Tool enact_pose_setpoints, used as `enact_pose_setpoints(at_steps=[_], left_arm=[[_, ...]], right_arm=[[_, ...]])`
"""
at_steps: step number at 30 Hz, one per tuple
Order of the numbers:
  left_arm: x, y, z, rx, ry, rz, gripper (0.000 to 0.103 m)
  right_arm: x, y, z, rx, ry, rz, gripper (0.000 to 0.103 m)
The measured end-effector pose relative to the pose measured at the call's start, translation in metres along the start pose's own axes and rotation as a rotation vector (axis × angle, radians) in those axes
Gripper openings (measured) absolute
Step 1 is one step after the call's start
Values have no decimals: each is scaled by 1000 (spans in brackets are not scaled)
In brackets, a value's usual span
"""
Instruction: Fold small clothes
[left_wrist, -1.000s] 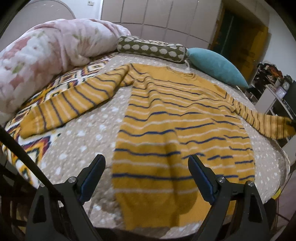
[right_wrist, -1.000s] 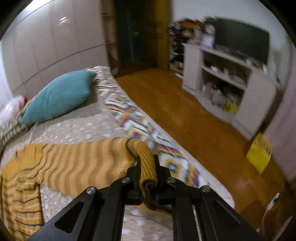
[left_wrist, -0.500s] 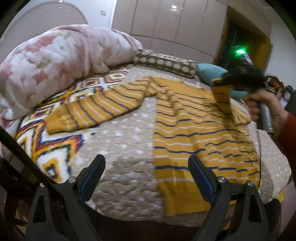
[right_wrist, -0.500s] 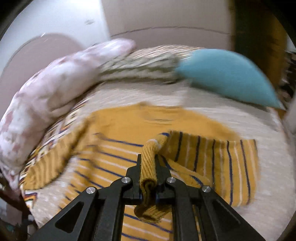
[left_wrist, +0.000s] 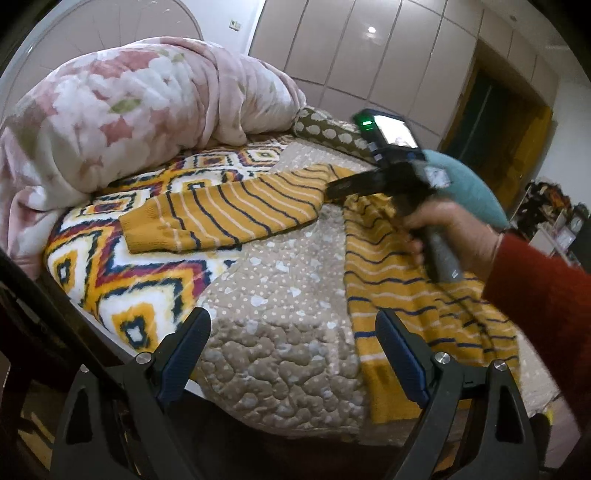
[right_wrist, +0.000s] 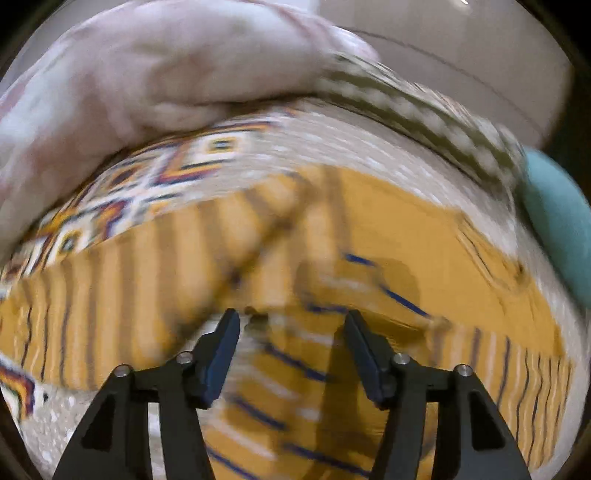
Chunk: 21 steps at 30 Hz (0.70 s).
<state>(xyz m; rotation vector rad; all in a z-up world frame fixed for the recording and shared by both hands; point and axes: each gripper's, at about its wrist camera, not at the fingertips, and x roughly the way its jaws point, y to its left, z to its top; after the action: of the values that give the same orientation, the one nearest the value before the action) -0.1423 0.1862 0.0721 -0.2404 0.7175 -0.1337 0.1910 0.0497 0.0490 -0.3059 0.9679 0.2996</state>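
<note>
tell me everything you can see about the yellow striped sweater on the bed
The sweater is a mustard-yellow knit with thin navy and white stripes and plain ribbed cuffs. It lies flat on the dotted beige quilt, hem toward the bed's near edge. One sleeve stretches sideways onto the zigzag blanket. The other sleeve lies folded across the chest. The right gripper hangs open just above it; the left gripper is open, apart.

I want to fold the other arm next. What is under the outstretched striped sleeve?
The sleeve lies across the patterned blanket and the dotted quilt. Whatever sits beneath those covers is hidden.
</note>
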Motion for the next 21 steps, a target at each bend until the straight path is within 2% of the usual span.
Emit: enact_pose_setpoints(at_steps=[3,8,14,17,21], left_arm=[[-10,13,1,-29,-9,13,90],[-24,50,-4,-102,-16,99,90],[-29,74,-13,-165,-17,108,90],[-30,74,-15,-154,-24,106,90],[-29,69,-16,-136,-31,101,90]], right_arm=[[-11,40,-4,-95,-33,45,64],[-37,85,-20,-163,-74,175,64],[-59,157,-49,-325,-54,324,64],[-58,197,-62,-441,-55,310,64],[-42,238,-64,-523,-75,217,64]])
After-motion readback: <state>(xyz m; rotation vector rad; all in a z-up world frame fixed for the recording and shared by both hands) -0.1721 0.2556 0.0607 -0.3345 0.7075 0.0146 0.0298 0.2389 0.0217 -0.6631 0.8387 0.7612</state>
